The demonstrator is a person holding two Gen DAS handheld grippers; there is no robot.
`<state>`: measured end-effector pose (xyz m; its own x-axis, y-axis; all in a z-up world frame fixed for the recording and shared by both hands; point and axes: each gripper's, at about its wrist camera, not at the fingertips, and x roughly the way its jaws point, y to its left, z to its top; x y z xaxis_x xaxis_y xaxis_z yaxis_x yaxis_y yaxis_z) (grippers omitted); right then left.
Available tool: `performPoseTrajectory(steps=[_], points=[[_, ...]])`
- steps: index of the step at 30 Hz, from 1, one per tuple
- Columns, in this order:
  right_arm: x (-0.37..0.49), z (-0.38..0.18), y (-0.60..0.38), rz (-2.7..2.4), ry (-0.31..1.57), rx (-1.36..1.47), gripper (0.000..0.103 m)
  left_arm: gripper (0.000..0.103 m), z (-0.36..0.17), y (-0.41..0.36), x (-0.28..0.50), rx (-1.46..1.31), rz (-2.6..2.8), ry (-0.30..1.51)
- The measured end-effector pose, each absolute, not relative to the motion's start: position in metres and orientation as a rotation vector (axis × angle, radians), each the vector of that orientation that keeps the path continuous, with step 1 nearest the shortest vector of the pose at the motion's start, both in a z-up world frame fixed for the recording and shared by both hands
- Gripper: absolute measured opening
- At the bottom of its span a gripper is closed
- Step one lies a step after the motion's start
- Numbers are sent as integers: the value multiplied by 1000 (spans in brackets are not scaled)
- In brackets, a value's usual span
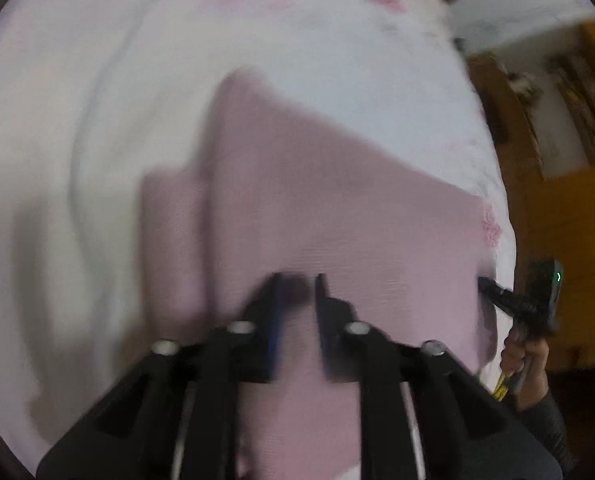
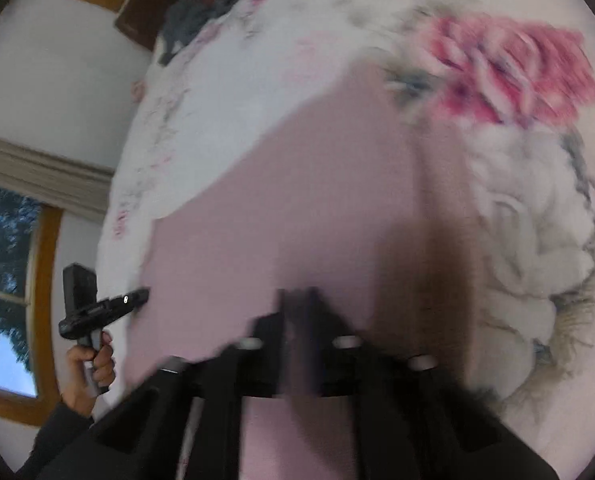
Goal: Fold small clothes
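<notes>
A small pink cloth (image 1: 317, 200) hangs stretched between both grippers above a bed. In the left wrist view my left gripper (image 1: 297, 292) is pinched on the cloth's near edge, with fabric between its fingers. My right gripper (image 1: 493, 290) shows at the right, its tip on the cloth's other end, held by a hand (image 1: 517, 356). In the right wrist view my right gripper (image 2: 297, 300) is shut on the pink cloth (image 2: 297, 200). My left gripper (image 2: 137, 296) grips the cloth's left edge, held by a hand (image 2: 93, 360). Both views are blurred.
A white bed sheet (image 2: 237, 100) with a large pink flower (image 2: 517, 68) lies under the cloth. A heap of red and grey clothes (image 2: 213, 0) sits at the far end of the bed. A window (image 2: 1, 280) and wooden furniture (image 1: 569, 220) flank the bed.
</notes>
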<state>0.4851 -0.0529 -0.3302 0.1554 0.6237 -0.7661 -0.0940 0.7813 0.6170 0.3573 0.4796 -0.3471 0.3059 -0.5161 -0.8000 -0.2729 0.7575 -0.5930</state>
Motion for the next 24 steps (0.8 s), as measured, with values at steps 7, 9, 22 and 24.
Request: performPoseTrajectory(steps=[7, 9, 22, 24], points=[[425, -286, -24, 730, 1276, 469, 19, 17, -290, 442, 279, -741, -423, 1164], [401, -294, -4, 803, 1318, 449, 20, 17, -306, 424, 258, -690, -441, 1228], [370, -317, -104, 535, 1289, 473, 19, 25, -342, 475, 214, -767, -274, 1281], [372, -324, -138, 463, 1303, 497, 3, 17, -344, 492, 203, -834, -272, 1279]])
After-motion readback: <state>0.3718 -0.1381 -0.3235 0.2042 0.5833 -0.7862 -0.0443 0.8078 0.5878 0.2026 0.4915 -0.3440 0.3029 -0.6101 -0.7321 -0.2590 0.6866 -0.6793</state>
